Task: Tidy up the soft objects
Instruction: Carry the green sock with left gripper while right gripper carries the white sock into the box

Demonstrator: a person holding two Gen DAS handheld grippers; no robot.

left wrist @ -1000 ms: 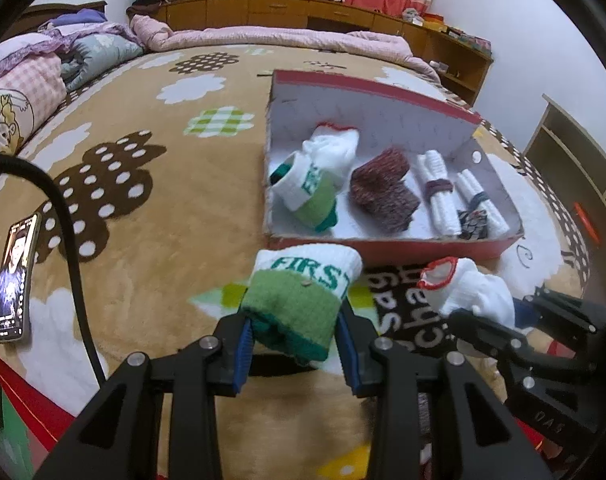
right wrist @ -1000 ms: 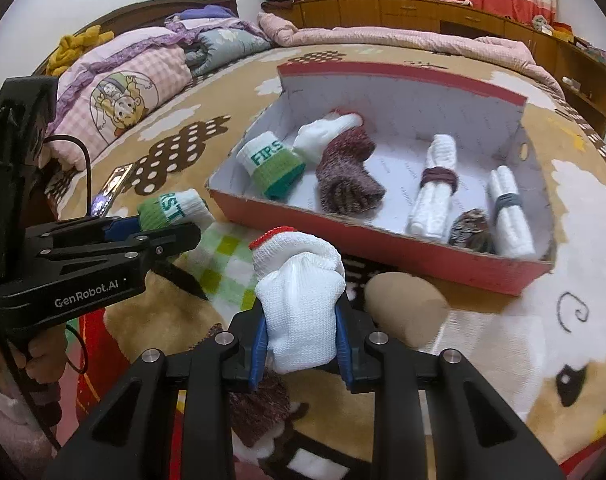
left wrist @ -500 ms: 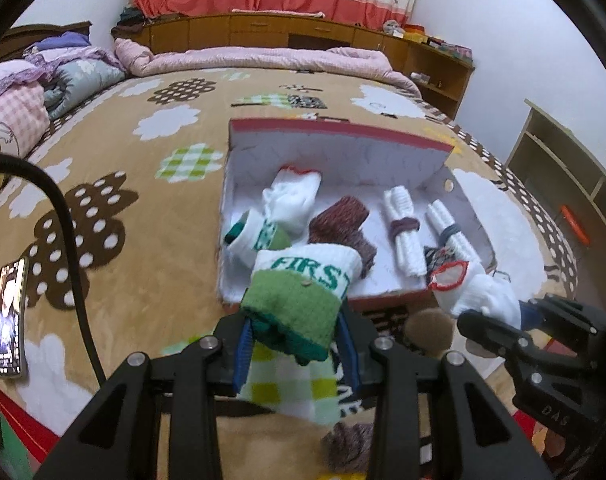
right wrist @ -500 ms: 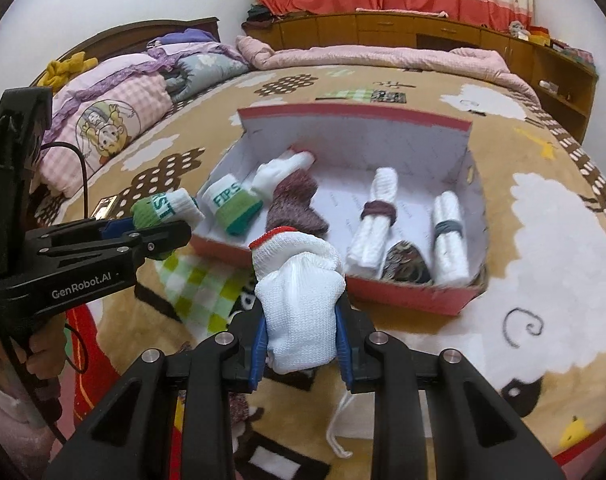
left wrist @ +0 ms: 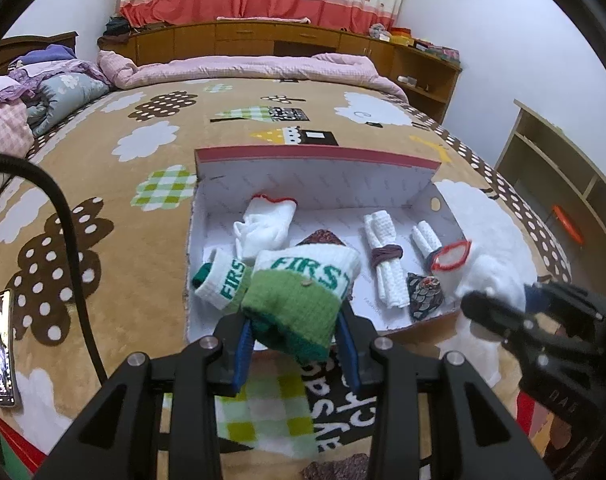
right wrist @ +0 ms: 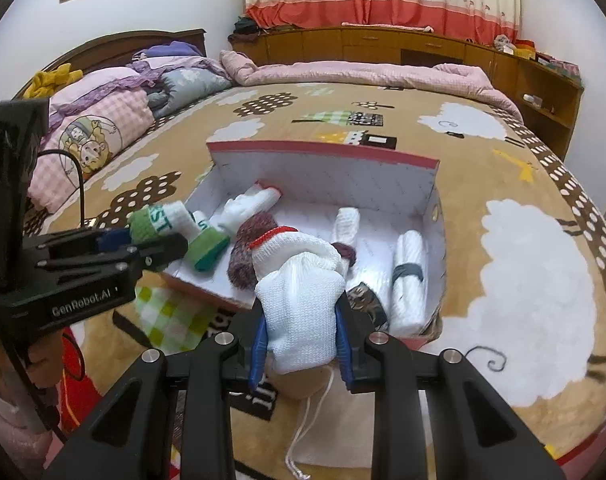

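My left gripper (left wrist: 295,356) is shut on a green-and-white "FIRST" sock (left wrist: 299,300), held above the near wall of the red-rimmed white box (left wrist: 315,156). My right gripper (right wrist: 301,354) is shut on a white glove with a red cuff (right wrist: 301,304), held over the box's near edge (right wrist: 207,292). Inside the box lie a matching green sock (left wrist: 221,282), a white glove (left wrist: 265,224), a maroon knit piece (right wrist: 247,252), two rolled white towels (left wrist: 385,264) and a dark patterned pouch (left wrist: 425,296). Each gripper shows in the other's view.
The box sits on a brown patterned blanket (left wrist: 103,184) on a bed. A phone (left wrist: 1,348) lies at the left. A white drawstring cord (right wrist: 303,440) and a dark knit item (left wrist: 335,470) lie near me. Bedding (right wrist: 99,120) is piled at the far left; shelves (left wrist: 559,176) stand right.
Both grippers have risen and pulled back with their items; the box now looks farther and more central in both views.
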